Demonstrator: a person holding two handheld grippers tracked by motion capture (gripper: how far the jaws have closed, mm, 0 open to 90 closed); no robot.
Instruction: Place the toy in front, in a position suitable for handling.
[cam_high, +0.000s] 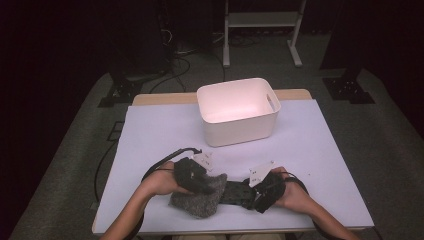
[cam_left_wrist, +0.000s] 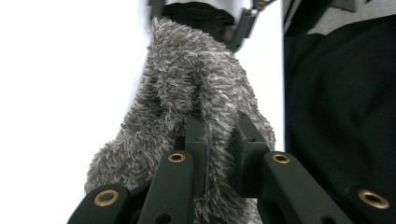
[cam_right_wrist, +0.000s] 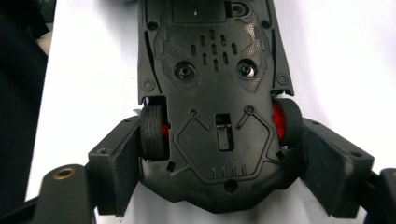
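- Toy car: lies underside up between the two tongs, chassis and red-hubbed wheels exposed, on the white counter.
- Right tongs: clamped across the car's end, one jaw pressing on each wheel.
- Grey fuzzy cloth: bunched over the car's other end, just ahead of the left tongs.
- Left tongs: closed on a fold of the cloth.
- White bin: stands beyond both tongs, well apart from them.
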